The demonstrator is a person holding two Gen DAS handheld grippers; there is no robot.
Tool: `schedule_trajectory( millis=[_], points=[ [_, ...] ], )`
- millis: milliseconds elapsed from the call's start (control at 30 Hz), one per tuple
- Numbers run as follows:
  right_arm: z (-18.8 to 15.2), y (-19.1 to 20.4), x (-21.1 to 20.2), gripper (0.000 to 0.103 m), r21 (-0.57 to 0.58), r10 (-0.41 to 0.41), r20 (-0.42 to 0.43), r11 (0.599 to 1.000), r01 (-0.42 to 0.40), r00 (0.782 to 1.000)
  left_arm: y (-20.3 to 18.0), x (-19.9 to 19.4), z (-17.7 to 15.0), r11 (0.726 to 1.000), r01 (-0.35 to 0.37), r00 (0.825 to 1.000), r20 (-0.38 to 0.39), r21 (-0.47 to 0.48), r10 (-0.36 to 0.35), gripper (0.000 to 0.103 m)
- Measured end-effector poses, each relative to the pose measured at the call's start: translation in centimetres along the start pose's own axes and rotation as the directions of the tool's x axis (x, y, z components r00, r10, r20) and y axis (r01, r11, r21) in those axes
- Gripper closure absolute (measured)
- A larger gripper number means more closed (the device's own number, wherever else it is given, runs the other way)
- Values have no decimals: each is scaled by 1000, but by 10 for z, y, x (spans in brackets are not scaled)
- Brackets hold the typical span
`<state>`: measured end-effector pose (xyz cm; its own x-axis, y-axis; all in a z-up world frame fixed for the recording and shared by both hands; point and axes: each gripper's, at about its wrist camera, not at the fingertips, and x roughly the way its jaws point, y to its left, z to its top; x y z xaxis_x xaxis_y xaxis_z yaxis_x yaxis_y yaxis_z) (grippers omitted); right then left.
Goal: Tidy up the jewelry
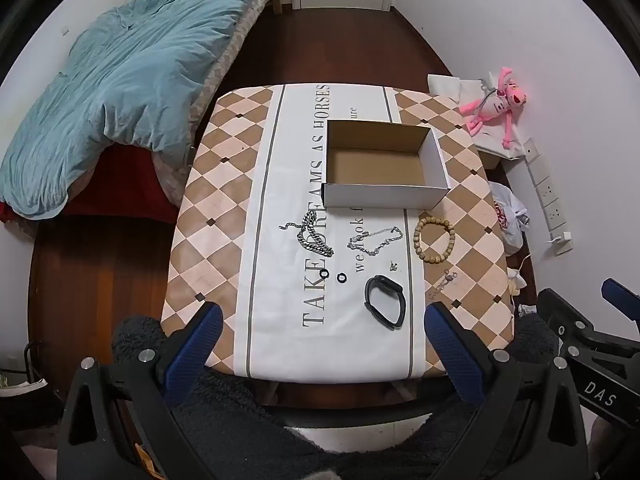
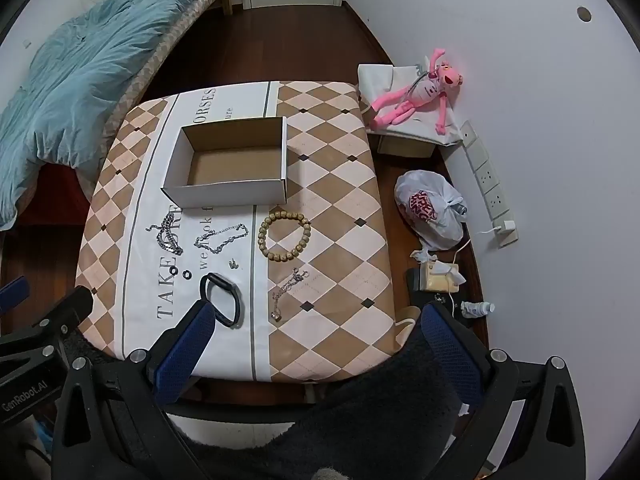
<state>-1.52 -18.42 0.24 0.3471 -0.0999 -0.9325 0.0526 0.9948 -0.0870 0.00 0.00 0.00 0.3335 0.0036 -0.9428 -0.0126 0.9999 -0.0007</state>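
Observation:
An empty open cardboard box (image 1: 436, 160) (image 2: 285, 156) stands on the checkered tablecloth (image 1: 224, 184) (image 2: 332, 208). In front of it lie a thick silver chain (image 1: 314, 234) (image 2: 169, 236), a thin silver chain (image 1: 374, 240) (image 2: 222, 238), a wooden bead bracelet (image 1: 435, 240) (image 2: 284, 236), two small black rings (image 1: 333, 276) (image 2: 179, 272), a small earring (image 1: 393, 266) (image 2: 233, 265), a black band (image 1: 385, 302) (image 2: 223, 300) and a fine chain (image 1: 442, 282) (image 2: 289, 290). My left gripper (image 1: 324, 344) is open and empty above the near table edge. My right gripper (image 2: 316, 340) is open and empty too.
A bed with a blue duvet (image 1: 120, 80) (image 2: 80, 72) is at the left. A pink plush toy (image 1: 500, 104) (image 2: 416, 96), a white plastic bag (image 2: 430, 210), a power strip (image 2: 490, 184) and small clutter lie on the floor at the right by the wall.

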Motion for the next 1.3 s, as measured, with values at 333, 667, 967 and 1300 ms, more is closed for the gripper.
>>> schedule_trajectory(
  millis=[333,667,967,1300],
  points=[
    [1,1,2,0,-4,-4,-1,1000,4,1000,1,-3,1,1000,0,1000,10,-1,0,0],
    [0,1,-1,0,-3,-6,0,1000,6,1000,5,-8,2,1000,3,1000,16,-1,-3,0],
    [1,1,-4,0,-4,-9,7,1000,9,1000,4,-10,3,1000,2,1000,18,-4,-2,0],
    [2,1,-6,0,-6,-7,8,1000,7,1000,3,-14,10,1000,-1,1000,22,-2,1,0]
  ],
)
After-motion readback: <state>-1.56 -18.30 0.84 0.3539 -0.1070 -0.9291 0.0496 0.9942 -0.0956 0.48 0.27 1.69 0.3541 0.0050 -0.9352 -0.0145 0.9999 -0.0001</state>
